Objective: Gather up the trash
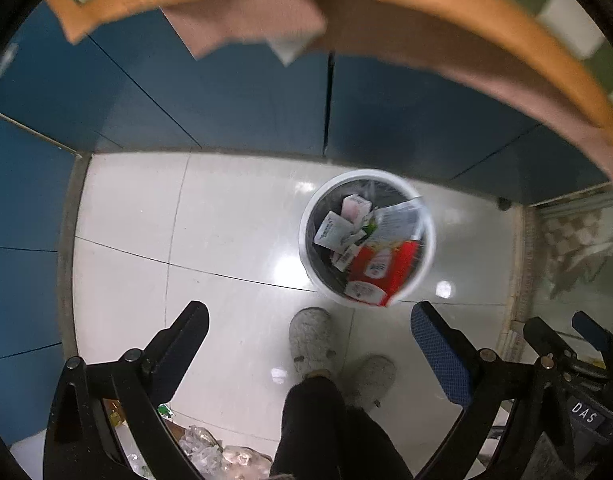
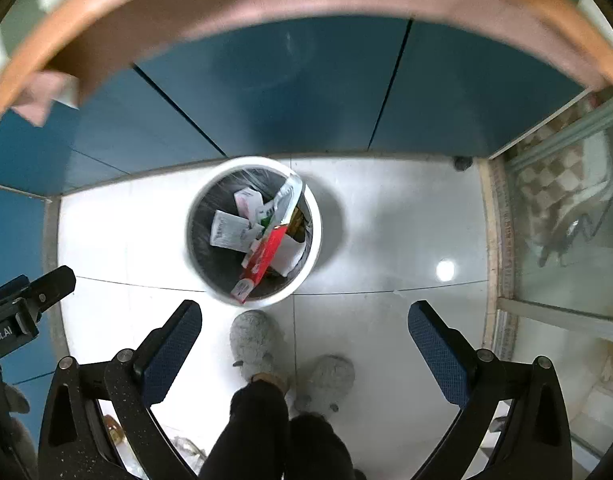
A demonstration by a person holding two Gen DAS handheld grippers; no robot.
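A white round trash bin (image 1: 311, 216) with a dark liner stands on the pale tiled floor against blue cabinets; it also shows in the right wrist view (image 2: 314, 216). It holds white cartons (image 1: 338, 226), a red box (image 1: 390, 268) and clear plastic wrap (image 1: 402, 216). My left gripper (image 1: 310, 344) is open and empty, held high above the floor, short of the bin. My right gripper (image 2: 306, 340) is open and empty, also above the floor near the bin. More crumpled plastic trash (image 1: 210, 452) lies on the floor at the bottom of the left view.
The person's grey slippers (image 1: 312, 340) and dark trouser leg (image 1: 326, 432) stand between the fingers. Blue cabinet doors (image 1: 226, 104) sit under an orange counter edge (image 1: 486, 24). A pink cloth (image 1: 242, 20) hangs over the counter. A glass door (image 2: 566, 220) is at right.
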